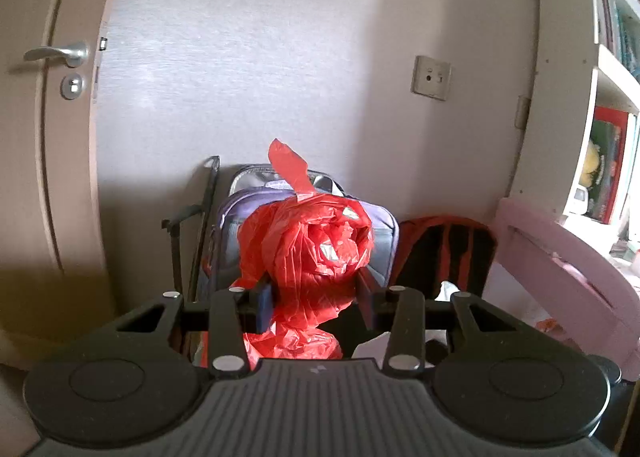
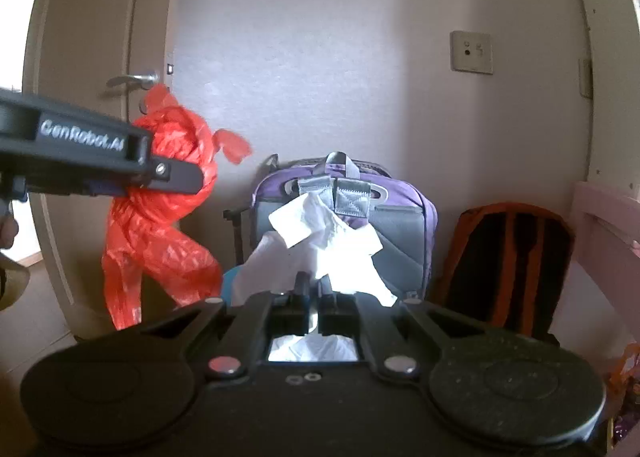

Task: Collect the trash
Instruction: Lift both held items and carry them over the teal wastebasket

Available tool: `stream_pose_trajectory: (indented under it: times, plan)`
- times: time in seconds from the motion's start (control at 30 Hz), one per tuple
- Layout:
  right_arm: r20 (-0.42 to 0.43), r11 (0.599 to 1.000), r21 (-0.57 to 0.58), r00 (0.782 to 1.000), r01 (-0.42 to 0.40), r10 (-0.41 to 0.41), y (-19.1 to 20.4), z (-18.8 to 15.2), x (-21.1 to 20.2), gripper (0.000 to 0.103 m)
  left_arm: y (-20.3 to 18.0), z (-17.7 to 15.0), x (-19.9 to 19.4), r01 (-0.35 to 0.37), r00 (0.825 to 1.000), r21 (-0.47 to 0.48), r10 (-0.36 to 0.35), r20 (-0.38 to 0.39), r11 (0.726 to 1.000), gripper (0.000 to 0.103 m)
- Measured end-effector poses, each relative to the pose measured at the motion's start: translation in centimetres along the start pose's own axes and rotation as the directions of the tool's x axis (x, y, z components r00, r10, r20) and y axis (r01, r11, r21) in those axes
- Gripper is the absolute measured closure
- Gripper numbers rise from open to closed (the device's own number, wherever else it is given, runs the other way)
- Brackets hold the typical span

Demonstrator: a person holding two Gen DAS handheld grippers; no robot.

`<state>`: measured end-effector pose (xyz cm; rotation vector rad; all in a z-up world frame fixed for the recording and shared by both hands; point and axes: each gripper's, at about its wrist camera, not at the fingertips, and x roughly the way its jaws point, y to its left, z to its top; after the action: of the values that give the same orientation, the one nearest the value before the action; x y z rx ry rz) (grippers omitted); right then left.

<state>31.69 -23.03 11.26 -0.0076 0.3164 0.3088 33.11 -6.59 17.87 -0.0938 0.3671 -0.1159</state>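
A crumpled red plastic bag [image 1: 308,253] fills the middle of the left wrist view, and my left gripper [image 1: 316,299] is shut on its bunched neck, the rest hanging below. The right wrist view shows the same red bag [image 2: 160,225] at the left, dangling from my left gripper [image 2: 176,173] in the air. My right gripper [image 2: 316,293] is shut on crumpled white tissue paper [image 2: 320,245], which spreads above and beside the jaws and hangs under them.
Against the wall ahead stand a purple and grey backpack [image 2: 400,217] and an orange and black backpack [image 2: 512,257]. A door with a metal handle [image 1: 60,53] is at the left. A pink frame [image 1: 568,269] and white shelves [image 1: 608,69] are at the right.
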Motion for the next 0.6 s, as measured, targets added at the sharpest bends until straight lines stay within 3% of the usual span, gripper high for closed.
stream_pose_trajectory:
  times: [0.17,0.33,0.47,0.6]
  plan:
    - [-0.041,1.0,-0.003,0.999,-0.009,0.008,-0.2,-0.5,4.0,0.1,0.8,-1.0,4.5,-0.009,0.999,0.002,0.009,-0.038,1.0,0.062]
    - [-0.111,1.0,0.004,0.994,-0.022,0.022,-0.3,-1.9,7.9,0.1,2.2,-3.6,8.5,-0.032,0.992,-0.008,0.031,-0.123,0.999,0.062]
    - [-0.174,0.999,-0.002,0.984,-0.044,0.043,0.1,-3.2,10.2,0.096,3.4,-5.7,11.2,-0.052,0.977,0.003,0.051,-0.205,0.999,0.062]
    - [-0.224,0.997,-0.009,0.972,-0.082,0.078,0.4,-4.2,11.5,0.091,4.0,-7.3,13.4,-0.054,0.951,0.035,0.062,-0.303,0.998,0.062]
